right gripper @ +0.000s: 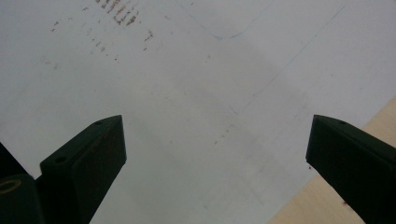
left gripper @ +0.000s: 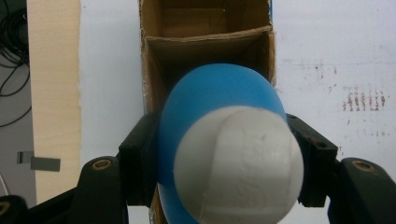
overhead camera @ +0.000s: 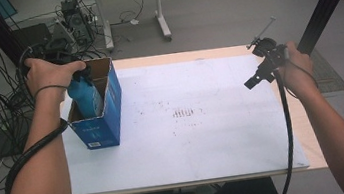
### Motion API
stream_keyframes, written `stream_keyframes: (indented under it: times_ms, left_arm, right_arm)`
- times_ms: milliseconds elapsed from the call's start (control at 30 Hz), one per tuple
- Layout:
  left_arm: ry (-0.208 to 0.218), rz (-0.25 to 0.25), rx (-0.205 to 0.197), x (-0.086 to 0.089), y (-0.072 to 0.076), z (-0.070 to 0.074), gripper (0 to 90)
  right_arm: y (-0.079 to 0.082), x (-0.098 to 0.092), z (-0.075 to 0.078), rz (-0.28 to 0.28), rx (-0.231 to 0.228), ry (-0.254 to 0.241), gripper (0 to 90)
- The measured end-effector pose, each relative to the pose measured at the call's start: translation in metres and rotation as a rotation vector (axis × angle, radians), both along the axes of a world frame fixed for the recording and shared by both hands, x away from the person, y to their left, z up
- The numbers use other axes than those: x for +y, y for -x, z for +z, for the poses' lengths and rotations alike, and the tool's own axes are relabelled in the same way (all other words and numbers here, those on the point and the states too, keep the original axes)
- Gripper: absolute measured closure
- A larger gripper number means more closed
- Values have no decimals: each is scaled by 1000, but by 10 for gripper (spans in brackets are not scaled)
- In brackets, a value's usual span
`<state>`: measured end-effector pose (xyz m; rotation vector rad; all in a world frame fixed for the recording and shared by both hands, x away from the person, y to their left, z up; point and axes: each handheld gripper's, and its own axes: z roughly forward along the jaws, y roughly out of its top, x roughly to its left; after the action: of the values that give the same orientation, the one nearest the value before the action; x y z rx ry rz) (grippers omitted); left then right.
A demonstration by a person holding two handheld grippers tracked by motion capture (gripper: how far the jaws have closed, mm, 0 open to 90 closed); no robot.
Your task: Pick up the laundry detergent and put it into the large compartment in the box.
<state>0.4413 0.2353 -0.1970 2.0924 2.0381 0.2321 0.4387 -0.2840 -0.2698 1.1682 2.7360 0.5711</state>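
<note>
Blue bottle (left gripper: 219,93) clamped in left claw (left gripper: 224,154).

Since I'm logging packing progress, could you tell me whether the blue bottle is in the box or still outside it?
Partly in: the blue bottle stands upright with its lower part inside the box, gripped by the left gripper.

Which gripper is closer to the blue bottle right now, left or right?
Left. The left gripper has its jaws shut on the blue bottle over the cardboard box; the right gripper hovers open across the table.
</note>
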Motion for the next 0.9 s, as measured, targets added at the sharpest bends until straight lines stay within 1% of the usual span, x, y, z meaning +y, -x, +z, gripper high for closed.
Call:
stream_keyframes:
  times_ms: [233,400,533,567,633,900]
  left_arm:
    - [-15,4,13,-1,-1,-11,377]
    - [-5,6,25,-1,-1,-20,377]
    - [-12,4,37,-2,-2,-27,377]
    - [-12,4,37,-2,-2,-27,377]
    - [-5,7,41,-1,-3,-32,377]
    - [-3,11,52,0,-2,-41,377]
  right_arm:
    - [0,1,-3,2,3,-1,45]
    - [0,0,-4,2,4,-5,46]
    - [0,-1,-4,1,2,-6,46]
    - [0,-1,-4,1,2,-6,46]
    - [0,0,-4,3,2,-4,46]
    - [0,0,-4,3,4,-4,46]
